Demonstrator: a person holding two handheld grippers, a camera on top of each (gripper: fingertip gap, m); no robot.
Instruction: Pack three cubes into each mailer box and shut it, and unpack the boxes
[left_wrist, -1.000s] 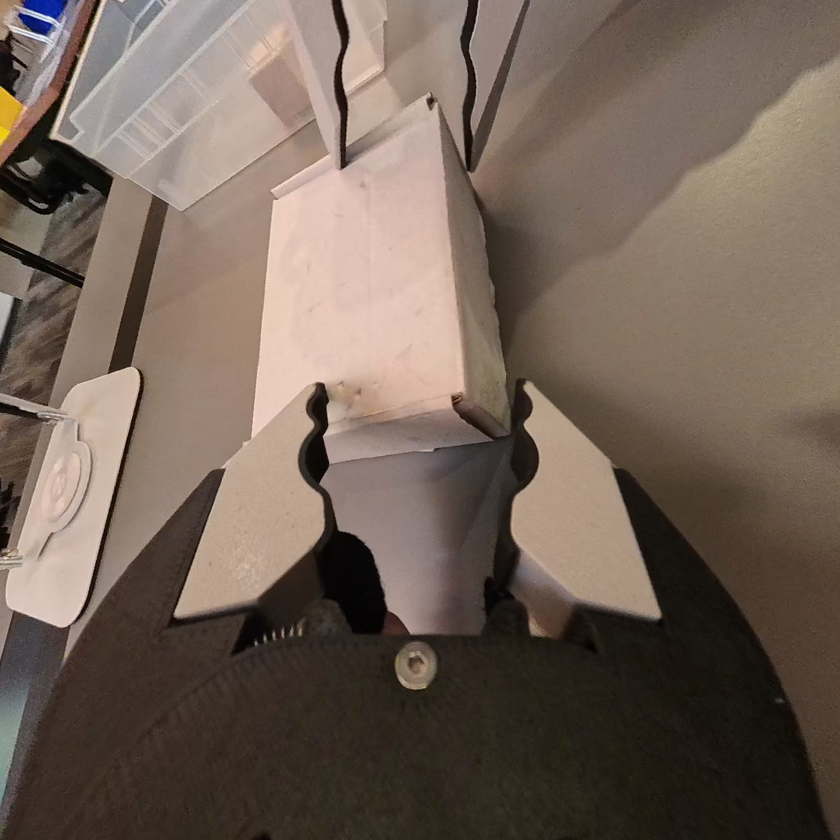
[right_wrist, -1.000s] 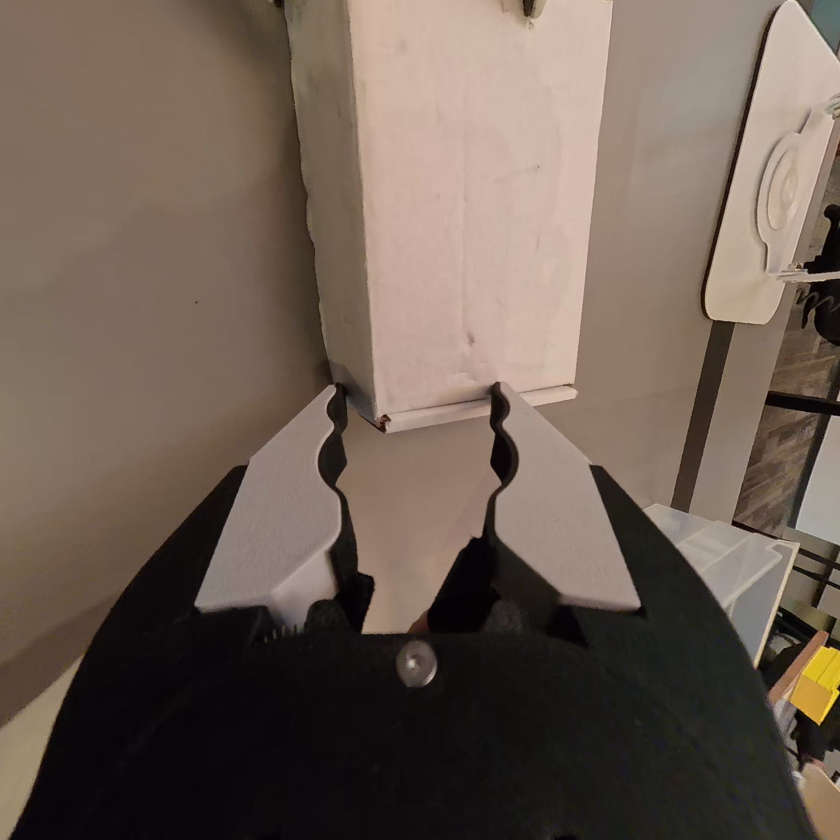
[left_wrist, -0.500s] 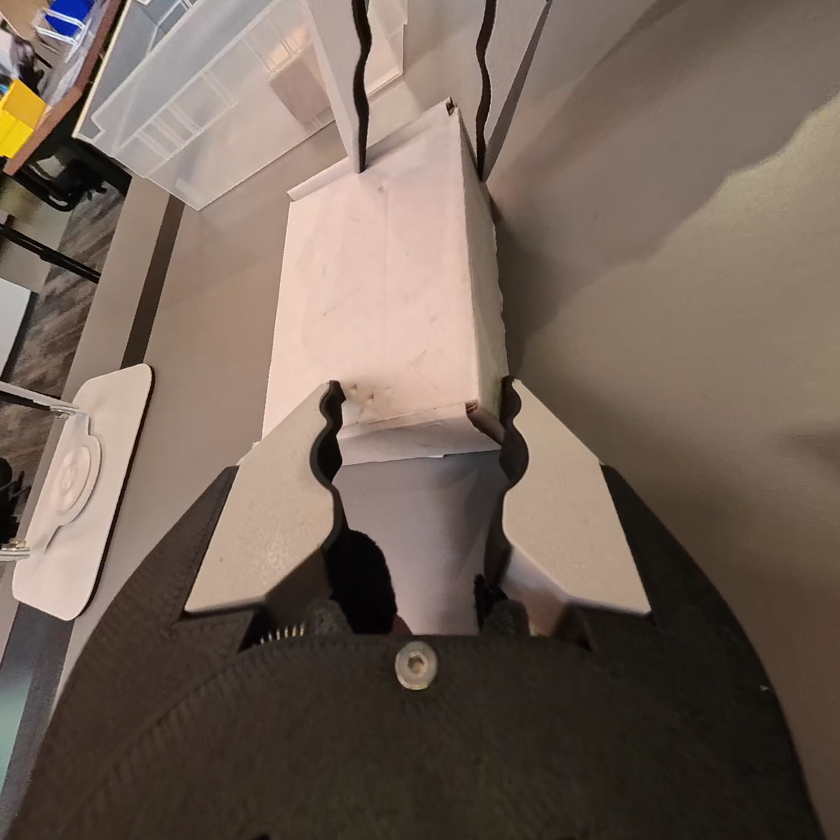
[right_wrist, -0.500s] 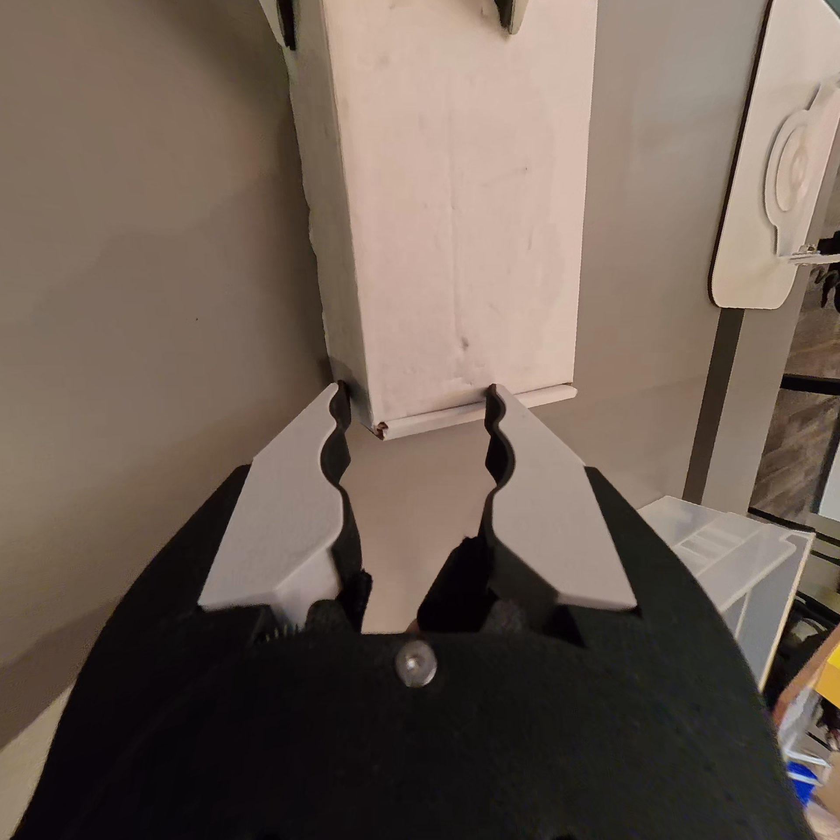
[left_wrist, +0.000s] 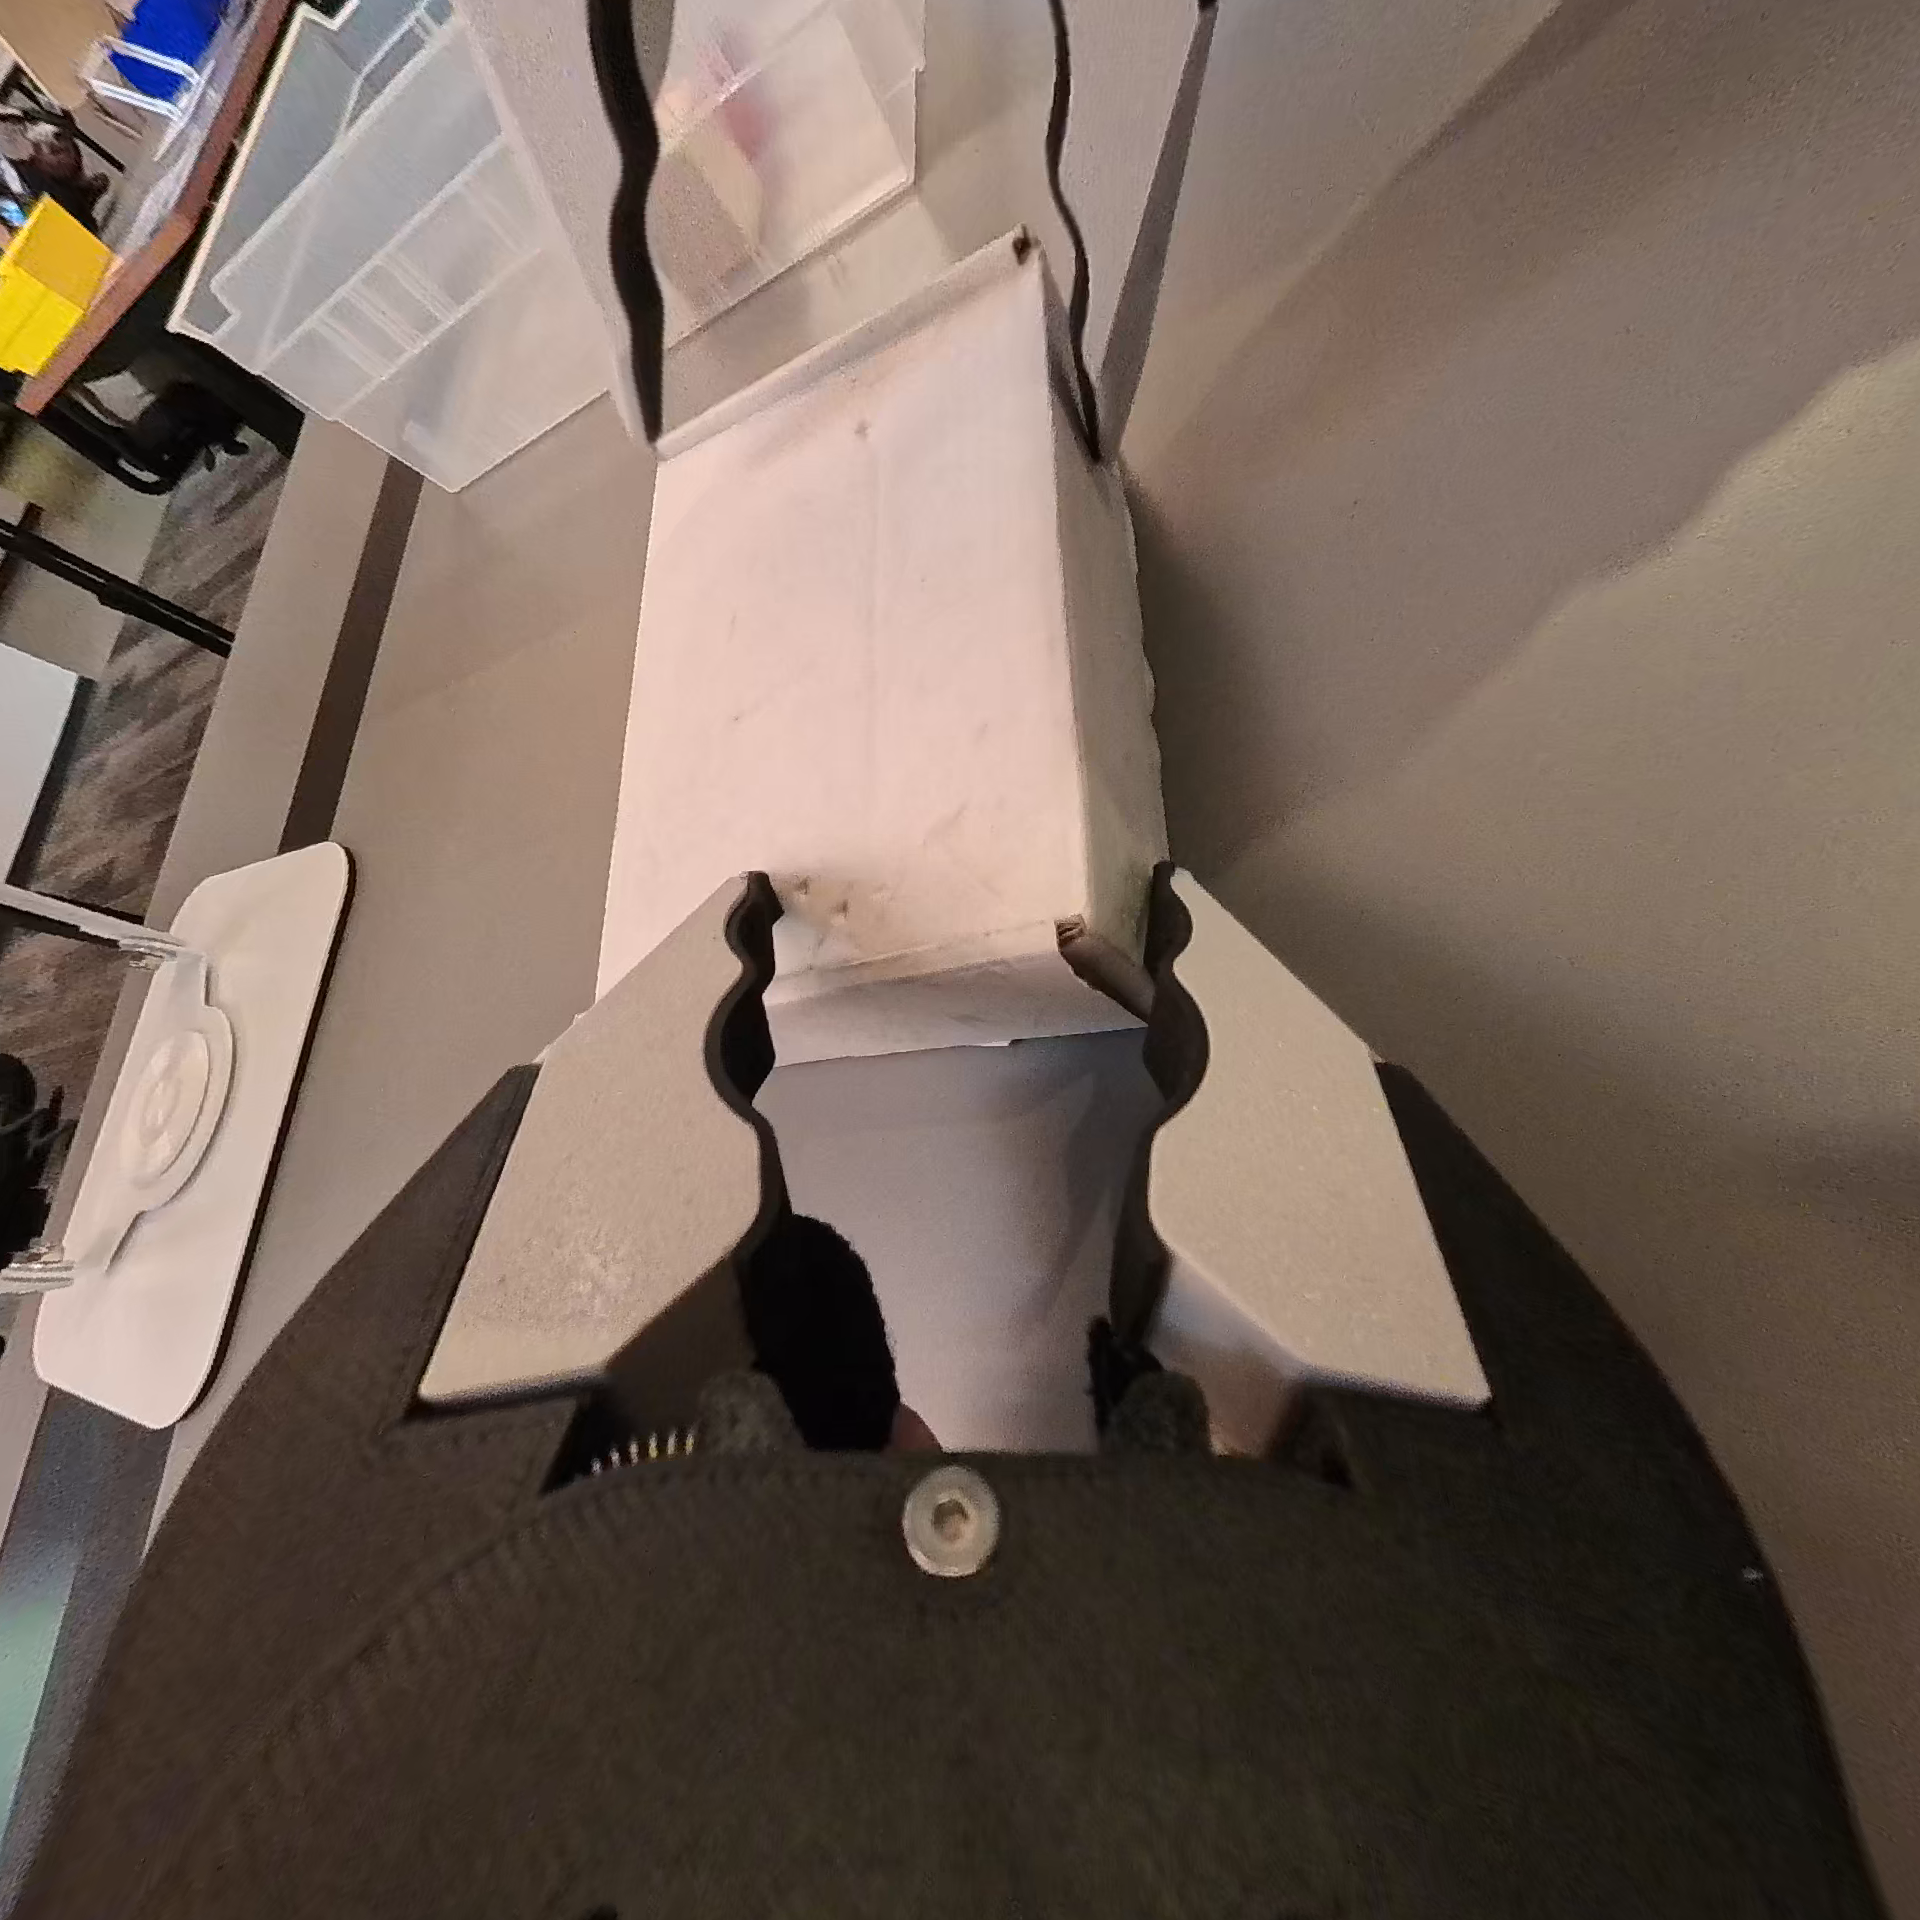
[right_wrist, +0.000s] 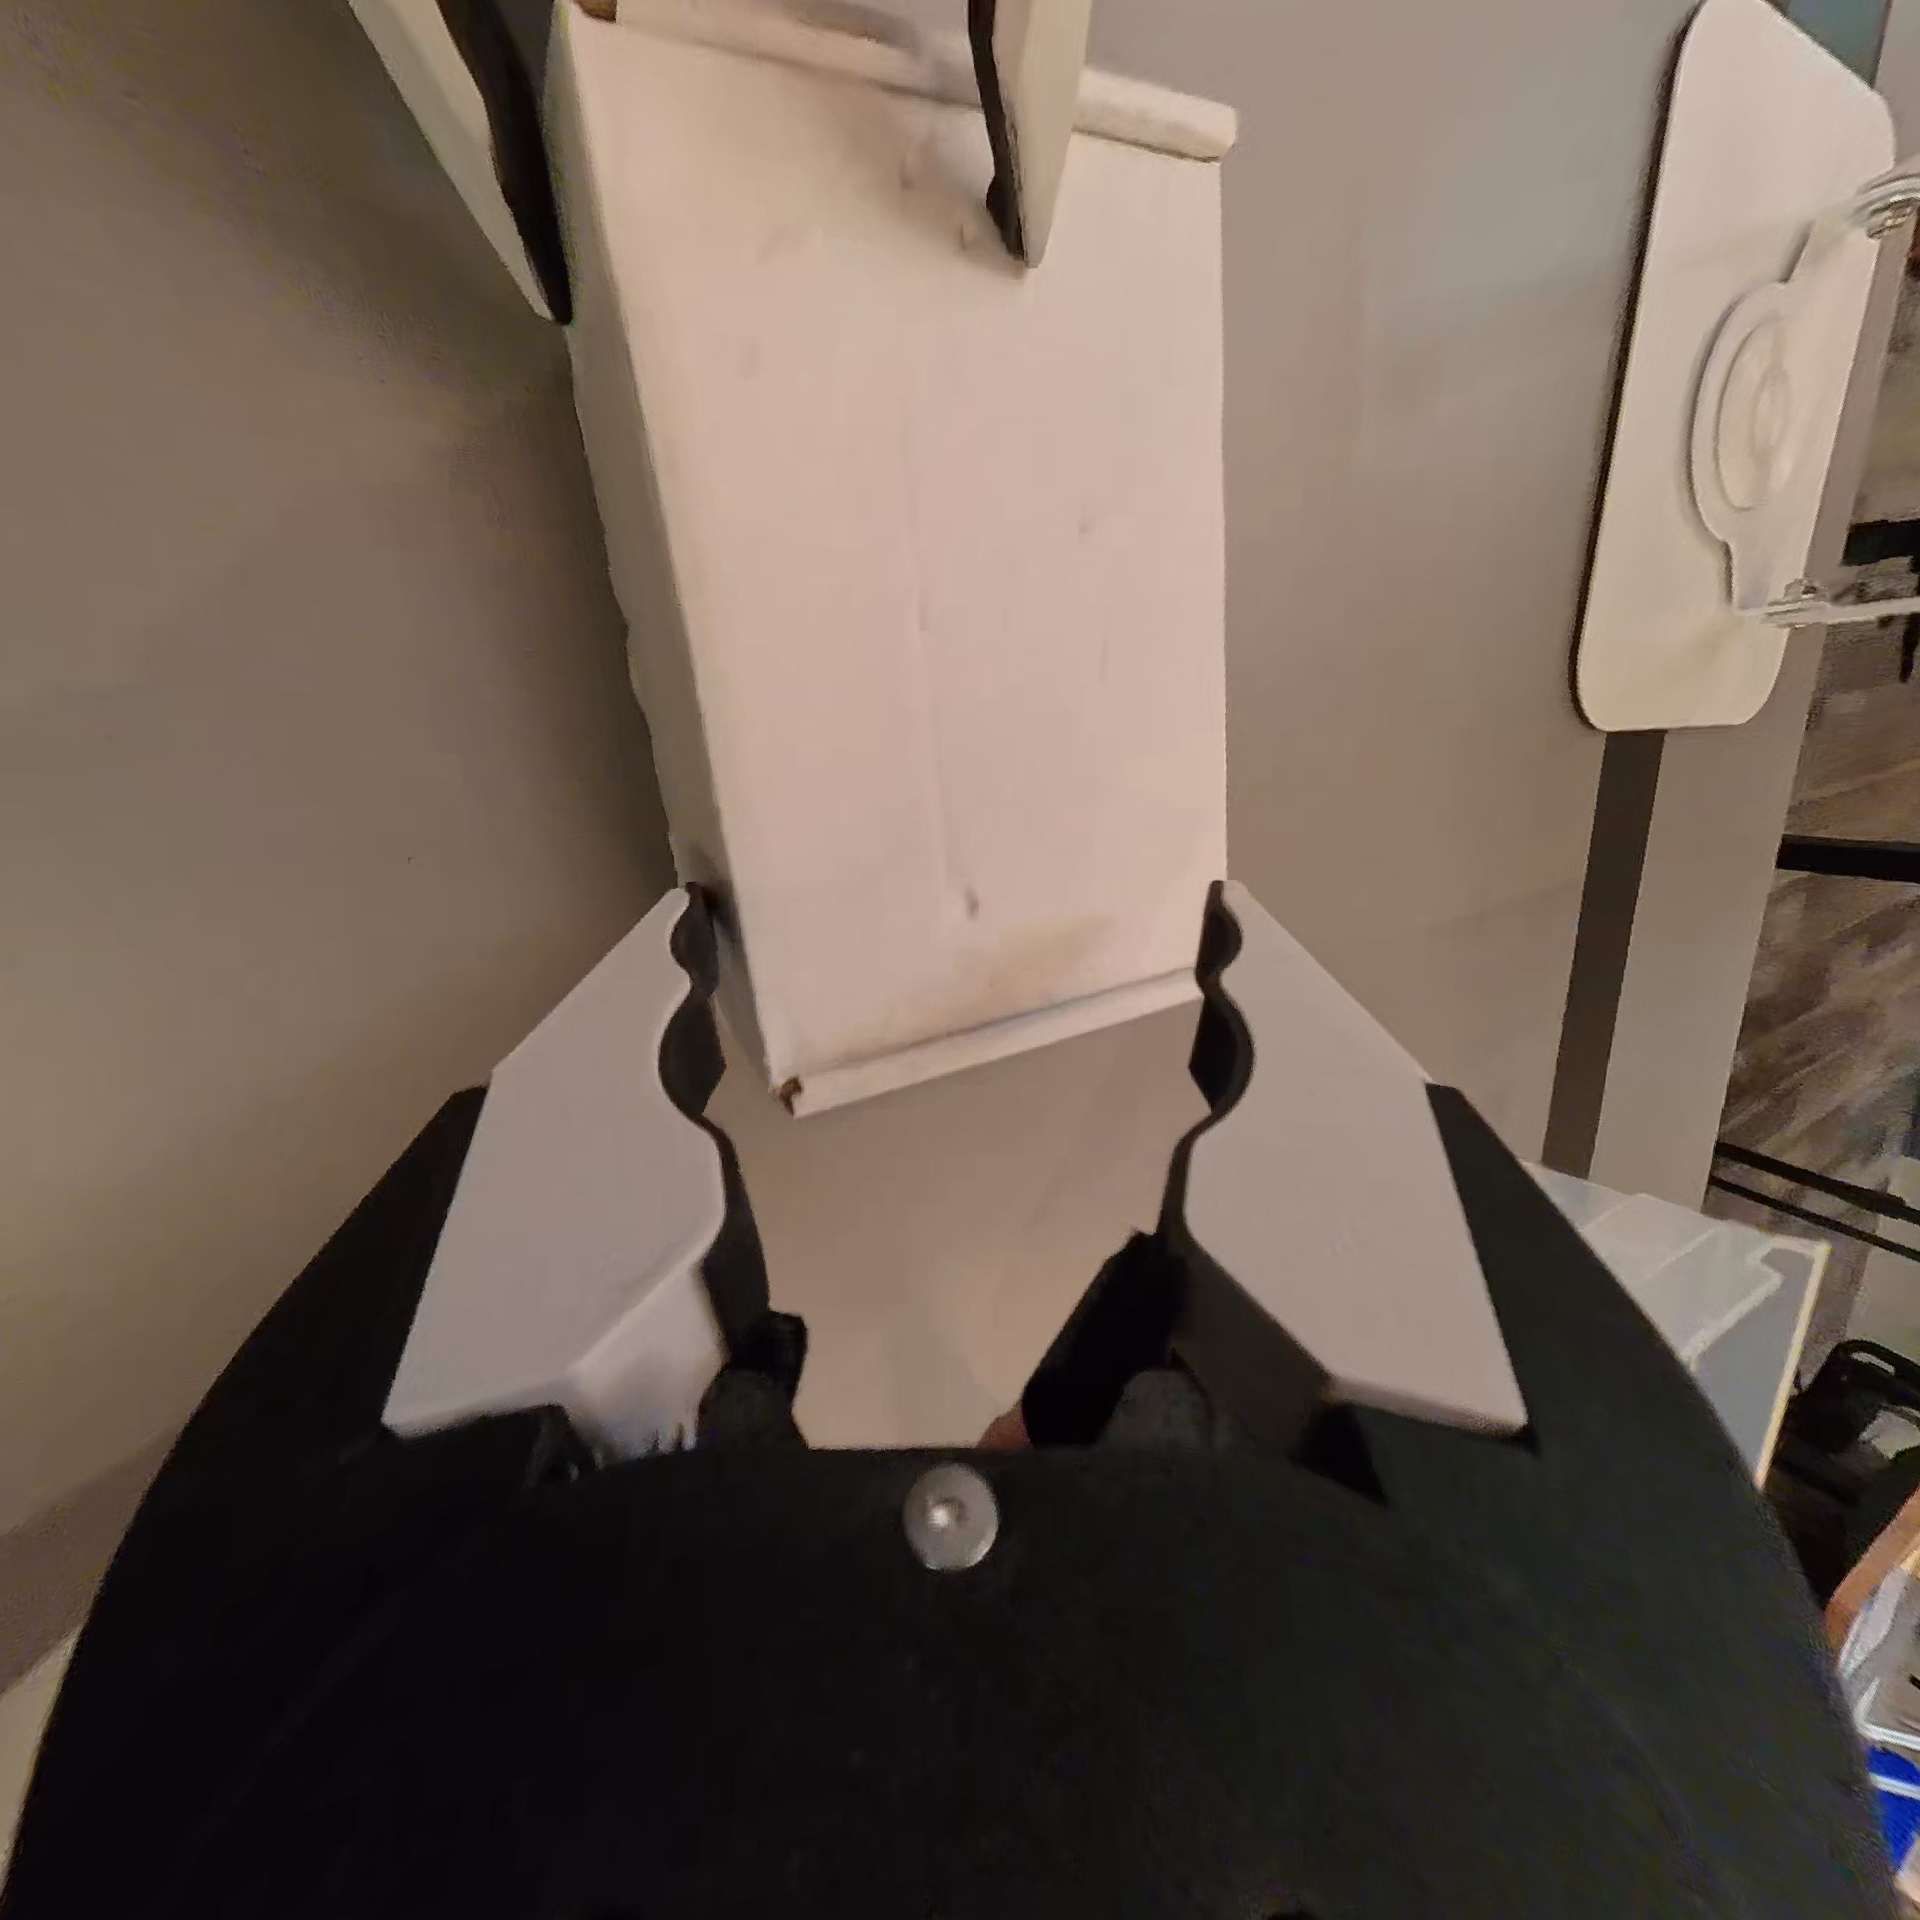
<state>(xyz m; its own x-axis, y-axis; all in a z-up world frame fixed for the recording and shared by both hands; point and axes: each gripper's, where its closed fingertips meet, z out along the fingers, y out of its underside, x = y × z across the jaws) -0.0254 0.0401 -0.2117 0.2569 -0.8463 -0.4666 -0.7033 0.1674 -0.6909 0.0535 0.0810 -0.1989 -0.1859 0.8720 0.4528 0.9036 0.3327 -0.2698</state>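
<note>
Both your grippers released, straddling the mailer box (left_wrist: 873, 696) ends.
Left gripper (left_wrist: 958, 902) fingertips flank its near corners; right gripper (right_wrist: 954, 914) likewise; bare table (left_wrist: 1558, 727) frame-right.

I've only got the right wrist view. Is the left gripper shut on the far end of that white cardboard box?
Observer: No. The left gripper is open: one finger lies over the lid of the white cardboard mailer box, the other beside its side wall.
Operator: Is the lid down at that end?
Observer: It lies flat, though a brown-edged corner flap juts out slightly.
Operator: What's beyond my right gripper?
Observer: Past the right gripper stands a clear plastic bin with inner dividers.
</note>
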